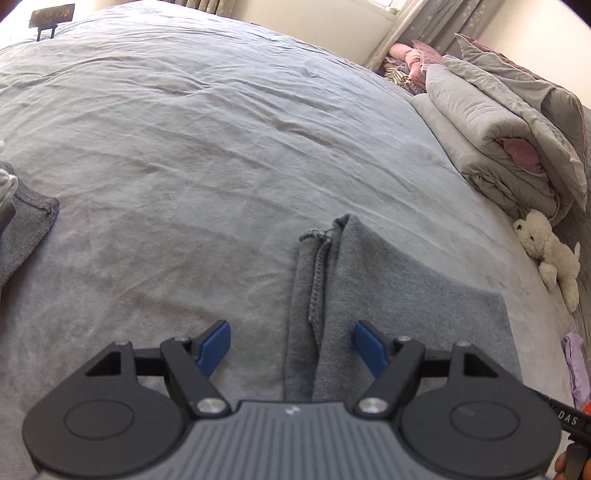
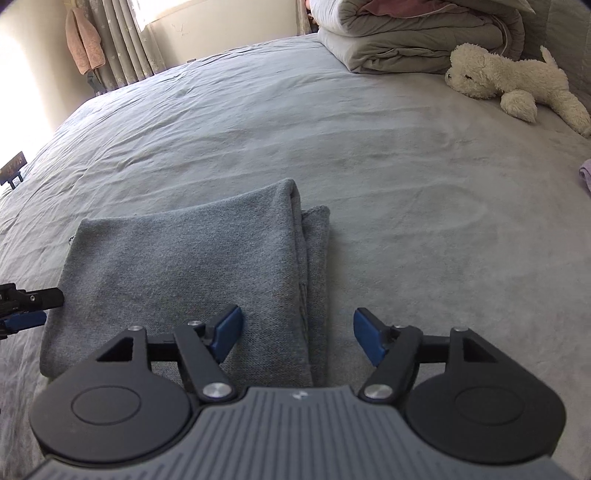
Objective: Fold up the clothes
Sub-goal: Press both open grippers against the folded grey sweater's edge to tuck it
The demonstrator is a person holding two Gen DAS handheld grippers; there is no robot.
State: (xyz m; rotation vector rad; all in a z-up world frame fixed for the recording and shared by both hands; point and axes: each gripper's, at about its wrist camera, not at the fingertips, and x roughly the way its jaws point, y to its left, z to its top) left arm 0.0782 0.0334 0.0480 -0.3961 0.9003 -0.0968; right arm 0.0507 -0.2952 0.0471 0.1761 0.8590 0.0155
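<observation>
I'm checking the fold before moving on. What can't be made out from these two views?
- Grey garment: its near edge is hidden under the right gripper body in the right wrist view.
- Second grey cloth: cut off by the left edge of the left wrist view.
- Purple item: cut off at the right edge.
- Dark sign: lettering too blurred.

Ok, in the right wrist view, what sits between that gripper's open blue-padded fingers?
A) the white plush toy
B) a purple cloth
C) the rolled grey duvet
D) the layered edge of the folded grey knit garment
D: the right gripper is open over the layered edge of the folded grey knit garment; the white plush toy lies far off.
</observation>
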